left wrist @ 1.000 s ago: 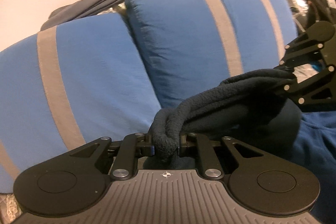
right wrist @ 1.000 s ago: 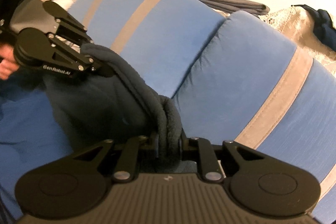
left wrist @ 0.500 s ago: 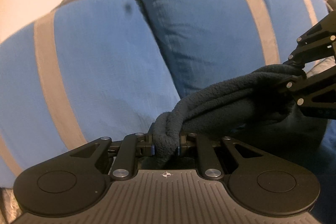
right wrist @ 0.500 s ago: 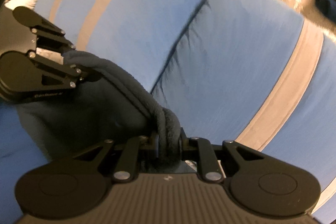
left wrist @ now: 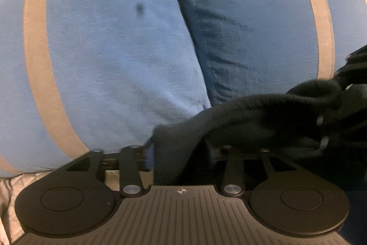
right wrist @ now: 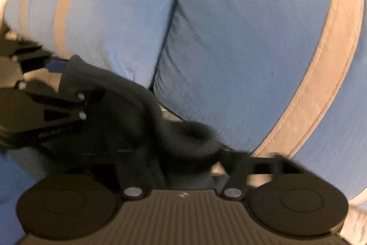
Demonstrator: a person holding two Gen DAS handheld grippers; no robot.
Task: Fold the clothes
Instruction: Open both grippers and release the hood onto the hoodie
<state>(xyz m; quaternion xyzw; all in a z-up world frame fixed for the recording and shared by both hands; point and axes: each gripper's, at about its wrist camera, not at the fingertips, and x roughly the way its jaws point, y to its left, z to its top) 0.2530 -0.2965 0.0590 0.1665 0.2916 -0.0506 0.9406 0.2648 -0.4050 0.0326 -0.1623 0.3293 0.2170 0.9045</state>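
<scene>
A dark fleece garment [left wrist: 252, 116] lies bunched low against two blue cushions. My left gripper [left wrist: 181, 153] is open, its fingers spread, and a fold of the fleece hangs loose between them. In the right wrist view the same fleece [right wrist: 183, 139] is slumped in a roll between the spread fingers of my open right gripper [right wrist: 190, 160]. The left gripper's black body [right wrist: 45, 107] shows at that view's left edge, close to the garment. The other gripper is only a dark blur at the right edge of the left wrist view. Both views are motion-blurred.
Two blue cushions with grey stripes stand side by side right ahead, one [left wrist: 103, 61] on the left and one [left wrist: 252, 15] on the right, with a seam between them. Pale bedding [left wrist: 6, 187] shows at the bottom left. Blue fabric [right wrist: 9, 187] lies under the garment.
Both grippers dropped lower and closer to the cushions, then let go: their fingers have spread and the fleece, pinched taut between them before, now sags loose.
</scene>
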